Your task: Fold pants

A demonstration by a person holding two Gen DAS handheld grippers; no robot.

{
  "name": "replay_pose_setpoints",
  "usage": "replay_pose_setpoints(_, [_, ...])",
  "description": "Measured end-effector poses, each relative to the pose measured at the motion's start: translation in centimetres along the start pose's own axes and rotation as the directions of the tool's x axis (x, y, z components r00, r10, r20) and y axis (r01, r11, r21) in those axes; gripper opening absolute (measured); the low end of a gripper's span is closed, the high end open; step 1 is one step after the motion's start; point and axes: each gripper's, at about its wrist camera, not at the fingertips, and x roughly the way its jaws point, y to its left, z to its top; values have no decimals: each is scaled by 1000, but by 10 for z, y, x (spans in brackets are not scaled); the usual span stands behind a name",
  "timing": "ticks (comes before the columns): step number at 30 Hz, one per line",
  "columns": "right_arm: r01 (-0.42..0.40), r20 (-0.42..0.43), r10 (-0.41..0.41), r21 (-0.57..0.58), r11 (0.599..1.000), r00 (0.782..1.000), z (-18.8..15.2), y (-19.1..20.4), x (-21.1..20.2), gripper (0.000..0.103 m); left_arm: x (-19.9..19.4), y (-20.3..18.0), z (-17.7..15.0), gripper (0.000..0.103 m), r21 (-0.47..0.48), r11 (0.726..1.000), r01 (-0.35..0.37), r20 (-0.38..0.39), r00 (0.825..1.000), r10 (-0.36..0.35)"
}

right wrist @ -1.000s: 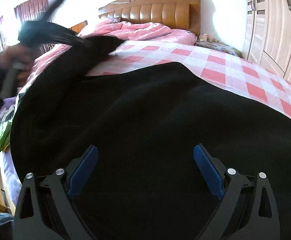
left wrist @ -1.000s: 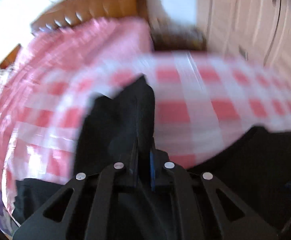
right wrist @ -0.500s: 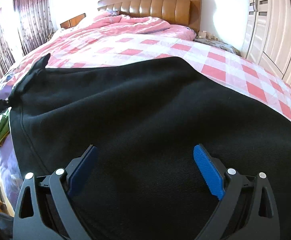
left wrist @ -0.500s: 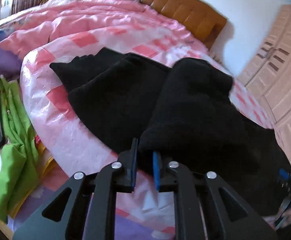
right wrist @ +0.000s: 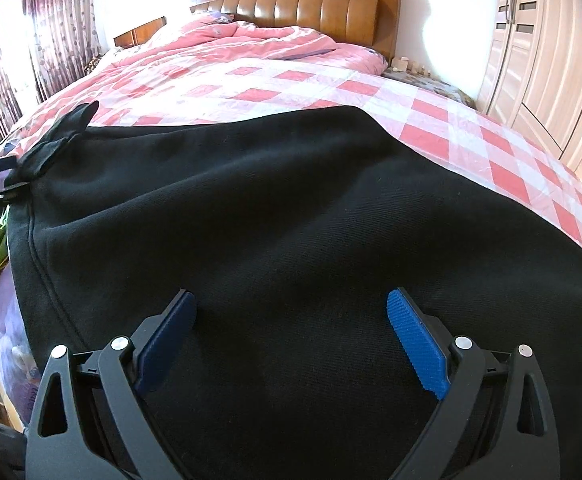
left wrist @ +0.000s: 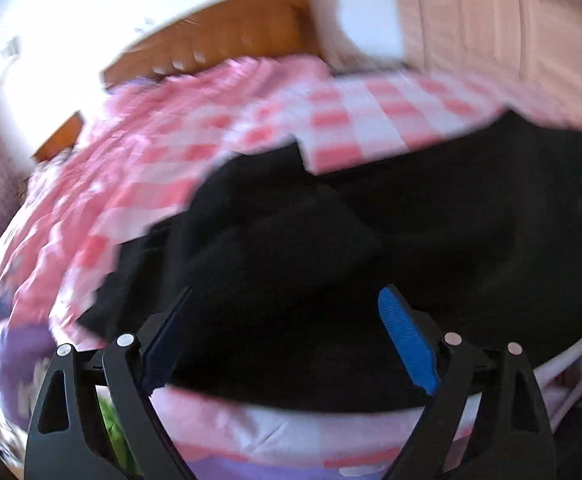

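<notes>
A: What is lying where?
B: The bed is carrying the black pants, which are lying spread across its checked cover.
A: And the tools?
B: The right gripper is hovering wide, gripping nothing. The left gripper is opening its jaws, pads clear of the cloth below.

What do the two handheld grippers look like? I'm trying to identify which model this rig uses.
Both look alike. The left gripper and the right gripper each have two black plastic fingers with triangular cut-outs and round silver bolt heads. The inner faces carry ribbed blue pads. No cables, labels or sleeves show in either wrist view.
</notes>
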Motion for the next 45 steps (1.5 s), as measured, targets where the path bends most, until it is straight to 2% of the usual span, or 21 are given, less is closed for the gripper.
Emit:
replay_pose_setpoints(2, [-3, 1, 3, 2, 1000, 1000, 0, 0, 0, 93, 20, -3, 5, 89, 24, 1000, -12, -25, 1000, 13])
replay_pose_setpoints(3, [-4, 1, 4, 2, 1000, 1000, 0, -1, 1, 93, 25, -3, 6, 83, 29, 1000, -4, -32, 999, 5])
replay_pose_setpoints(5, [-4, 0, 4, 1, 1000, 1000, 0, 0, 0, 93, 34, 5, 11, 59, 27, 1000, 12, -28, 1000, -11])
replay_pose_setpoints(7, [-6, -2, 6, -13, 1000, 1000, 0, 4, -3, 93, 28, 19, 10, 12, -47, 996, 74, 12, 997, -74])
replay_pose_setpoints(9, [-53, 10, 54, -62, 997, 998, 5, 10, -10, 93, 10, 52, 5, 11, -229, 950, 213, 135, 973, -185])
replay_pose_setpoints(11, [-78, 28, 83, -129, 988, 996, 17, 17, -17, 93, -7, 86, -12, 10, -372, 882, 291, 250, 946, -206])
replay_pose_setpoints(12, [-92, 43, 101, -178, 980, 994, 27, 22, -19, 90, -12, 101, -19, 8, -435, 842, 320, 288, 935, -206])
replay_pose_setpoints(13, [-106, 50, 119, -215, 971, 992, 37, 27, -19, 86, -15, 126, -38, 6, -537, 760, 366, 346, 917, -198])
replay_pose_setpoints(15, [-171, 36, 189, -282, 944, 981, 65, 38, -10, 82, -11, 151, -58, 6, -625, 693, 360, 352, 922, -162])
replay_pose_setpoints(18, [-309, -43, 316, -368, 877, 948, 105, 61, 25, 65, -2, 167, -69, 6, -668, 685, 291, 291, 949, -120])
replay_pose_setpoints(22, [-418, -153, 394, -460, 783, 906, 135, 98, 68, 50, 8, 176, -72, 9, -698, 661, 275, 261, 957, -123])
replay_pose_setpoints(24, [-475, -206, 435, -514, 714, 876, 142, 119, 82, 48, 12, 179, -73, 11, -708, 650, 277, 257, 958, -128])
replay_pose_setpoints(26, [-489, -232, 438, -550, 678, 868, 144, 130, 88, 47, 16, 184, -77, 19, -722, 626, 295, 265, 953, -144])
replay_pose_setpoints(28, [-500, -261, 435, -578, 645, 862, 147, 138, 96, 47, 19, 189, -80, 50, -731, 602, 322, 283, 945, -162])
replay_pose_setpoints(30, [-519, -292, 435, -581, 627, 852, 150, 139, 105, 41, 21, 192, -81, 61, -733, 600, 320, 282, 946, -160])
replay_pose_setpoints(33, [-552, -324, 451, -567, 611, 832, 151, 134, 116, 37, 29, 199, -81, 63, -739, 589, 327, 278, 944, -176])
replay_pose_setpoints(37, [-610, -349, 502, -509, 608, 791, 158, 124, 124, 37, 42, 208, -86, 62, -767, 557, 319, 255, 948, -193])
replay_pose_setpoints(41, [-607, -359, 493, -537, 586, 793, 158, 128, 120, 38, 46, 208, -87, 61, -775, 555, 302, 241, 953, -182])
replay_pose_setpoints(42, [-608, -363, 491, -538, 583, 792, 159, 130, 121, 38, 46, 207, -87, 54, -779, 558, 286, 230, 958, -170])
replay_pose_setpoints(43, [-605, -364, 487, -547, 578, 794, 159, 131, 121, 39, 46, 207, -86, 36, -783, 563, 266, 214, 964, -158])
replay_pose_setpoints(45, [-606, -368, 485, -554, 571, 793, 160, 133, 123, 38, 46, 207, -87, 21, -781, 578, 238, 192, 971, -140])
